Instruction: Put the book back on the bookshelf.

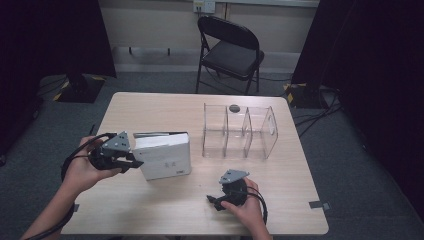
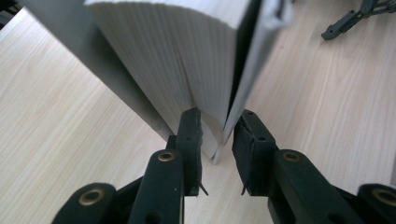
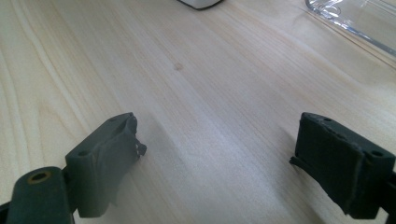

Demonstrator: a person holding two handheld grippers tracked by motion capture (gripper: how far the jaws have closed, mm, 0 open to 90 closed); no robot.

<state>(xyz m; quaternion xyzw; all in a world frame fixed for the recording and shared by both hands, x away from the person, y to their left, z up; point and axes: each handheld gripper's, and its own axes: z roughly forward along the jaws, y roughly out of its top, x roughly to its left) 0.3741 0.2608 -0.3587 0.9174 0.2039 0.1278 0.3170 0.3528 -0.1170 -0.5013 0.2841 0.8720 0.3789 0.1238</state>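
We see a white book [image 1: 164, 156] on the wooden table [image 1: 150, 210], left of centre, apparently propped on an edge with its pages [image 2: 177, 56] fanning out. The left gripper [image 2: 217, 140] is clamped narrow on the book's corner, pinching the cover [image 2: 252, 70] and some outer pages, likely to steady or tip it. The right gripper [image 3: 219, 154] rests low near the table's front edge, jaws wide and holding nothing, well apart from the book, probably waiting. A clear plastic divider rack [image 1: 240, 131] stands behind to the right, likely where the book goes.
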